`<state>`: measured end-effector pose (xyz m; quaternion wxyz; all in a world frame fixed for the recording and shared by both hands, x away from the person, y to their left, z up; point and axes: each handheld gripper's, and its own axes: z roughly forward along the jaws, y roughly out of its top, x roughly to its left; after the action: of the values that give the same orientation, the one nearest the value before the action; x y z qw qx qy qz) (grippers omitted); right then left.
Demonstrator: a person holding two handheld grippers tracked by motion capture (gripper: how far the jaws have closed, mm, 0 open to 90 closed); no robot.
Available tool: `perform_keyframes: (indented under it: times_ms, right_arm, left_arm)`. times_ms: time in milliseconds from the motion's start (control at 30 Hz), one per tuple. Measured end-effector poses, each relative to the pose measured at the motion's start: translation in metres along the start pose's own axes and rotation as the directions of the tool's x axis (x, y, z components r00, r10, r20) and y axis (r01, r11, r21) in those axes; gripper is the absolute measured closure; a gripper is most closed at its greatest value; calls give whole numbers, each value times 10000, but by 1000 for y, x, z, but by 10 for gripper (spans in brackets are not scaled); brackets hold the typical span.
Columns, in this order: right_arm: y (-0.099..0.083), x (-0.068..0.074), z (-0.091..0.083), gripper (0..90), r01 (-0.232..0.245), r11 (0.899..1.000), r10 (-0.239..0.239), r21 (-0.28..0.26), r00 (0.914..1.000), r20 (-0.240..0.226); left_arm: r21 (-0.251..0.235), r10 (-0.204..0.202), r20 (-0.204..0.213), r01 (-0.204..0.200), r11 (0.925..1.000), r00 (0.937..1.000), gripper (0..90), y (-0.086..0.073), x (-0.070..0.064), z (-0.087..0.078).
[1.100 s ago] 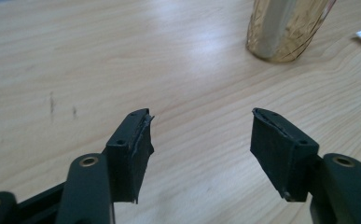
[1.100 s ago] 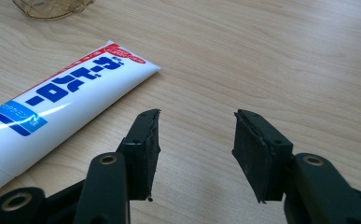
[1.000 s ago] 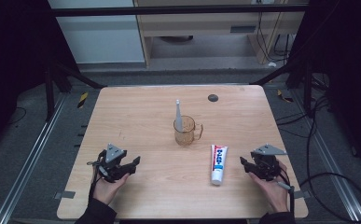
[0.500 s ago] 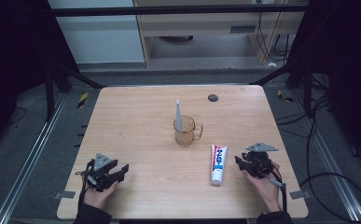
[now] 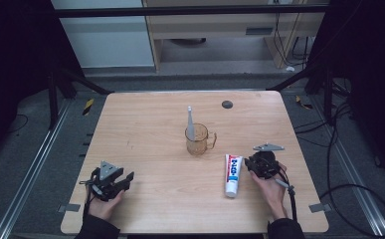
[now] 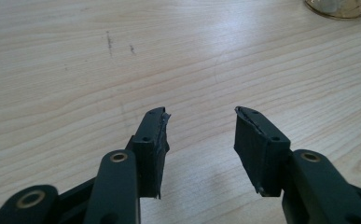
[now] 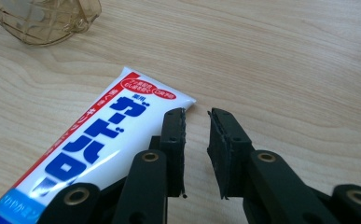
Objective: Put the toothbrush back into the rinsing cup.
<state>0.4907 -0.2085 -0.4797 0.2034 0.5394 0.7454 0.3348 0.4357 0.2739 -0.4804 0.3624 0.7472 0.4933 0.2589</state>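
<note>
So nothing's actually been picked up yet, as far as I can judge. The toothpaste tube [image 5: 233, 174] is lying flat on the worktop [image 5: 145, 119], near the front edge on the right side, with its crimped end pointing toward the amber mug [image 5: 198, 140] and its cap end toward the person. The right hand-held gripper [image 5: 257, 165] sits just beside it, on the tube's right. In the right gripper view the jaws are parted by a narrow gap with nothing between them, and the tube's [image 7: 94, 149] white corner is just off the left jaw, close to touching, though I can't tell if it really does. Looks like the grab is about to start, so pretty much everything is left to do.

The left hand-held gripper [image 5: 111, 180] is way over on the front left, well apart from everything. Its jaws are spread wide and empty over bare wood [image 6: 178, 60].

Other stuff: the mug stands upright near the middle of the worktop with a toothbrush [image 5: 190, 122] standing in it, handle end sticking up. There's a small dark round thing [image 5: 227, 104] near the far edge; too small to say what it is.

Nothing really blocks the tube. The mug is near its far end but not touching, so I'd just watch for bumping it when lifting.
</note>
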Motion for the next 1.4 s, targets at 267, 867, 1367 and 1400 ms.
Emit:
perform_keyframes:
  times_ms: [267, 867, 1367, 1400]
  right_arm:
    - [1, 0, 11, 807, -25, 9996, 26, 275, 10000, -36]
    - [6, 13, 23, 821, 471, 9981, -447, 390, 9972, -599]
    - [11, 37, 21, 814, 1068, 9938, -1011, 320, 9843, -1450]
    - [11, 38, 21, 812, 1124, 9932, -1066, 303, 9827, -1512]
  left_arm:
    - [135, 99, -178, -96, 9999, 9998, 538, 1, 1, 0]
    - [161, 214, -247, -210, 9997, 9995, 573, 2, -2, 0]
    - [299, 409, -203, -403, 9987, 9990, 565, 3, -4, 1]
    - [313, 411, -205, -405, 9987, 9989, 565, 2, -4, 2]
